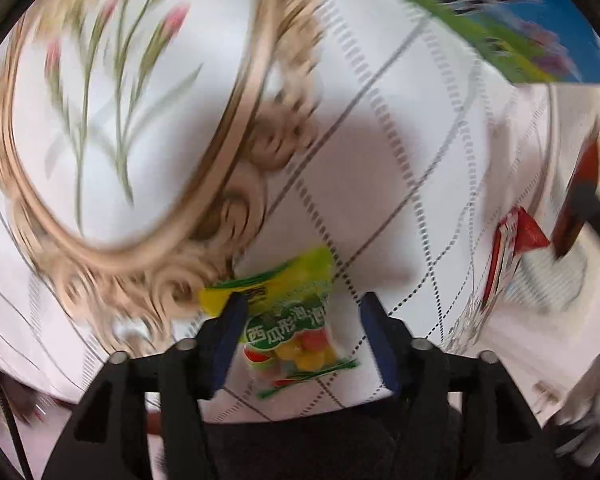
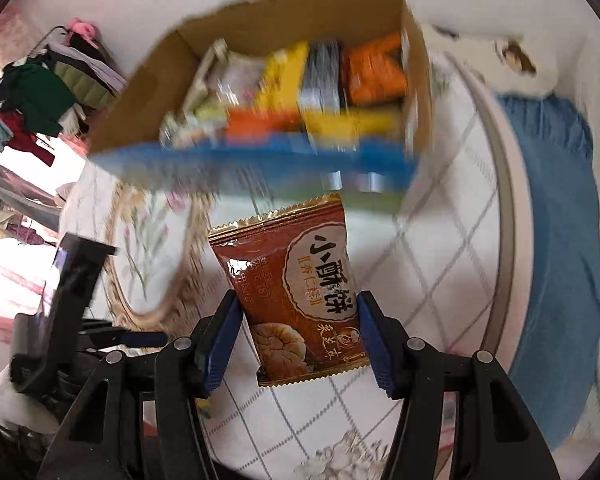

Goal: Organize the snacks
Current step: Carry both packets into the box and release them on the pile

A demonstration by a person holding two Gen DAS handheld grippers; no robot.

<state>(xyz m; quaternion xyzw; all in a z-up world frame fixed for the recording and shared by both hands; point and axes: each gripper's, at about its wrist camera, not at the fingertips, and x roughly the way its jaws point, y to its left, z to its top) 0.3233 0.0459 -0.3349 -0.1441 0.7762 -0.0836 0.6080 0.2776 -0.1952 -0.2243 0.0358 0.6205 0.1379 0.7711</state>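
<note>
Glossy brown pastry packet, crimped edges, clamped upright in right tongs, below cardboard box. Green-yellow candy bag on quilted cloth between wide-spread left tongs.

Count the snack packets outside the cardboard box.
3, though others may be hidden. A brown biscuit packet sits between the right gripper's fingers, a green candy packet between the left gripper's fingers, and a red-and-white packet lies on the tablecloth.
</note>
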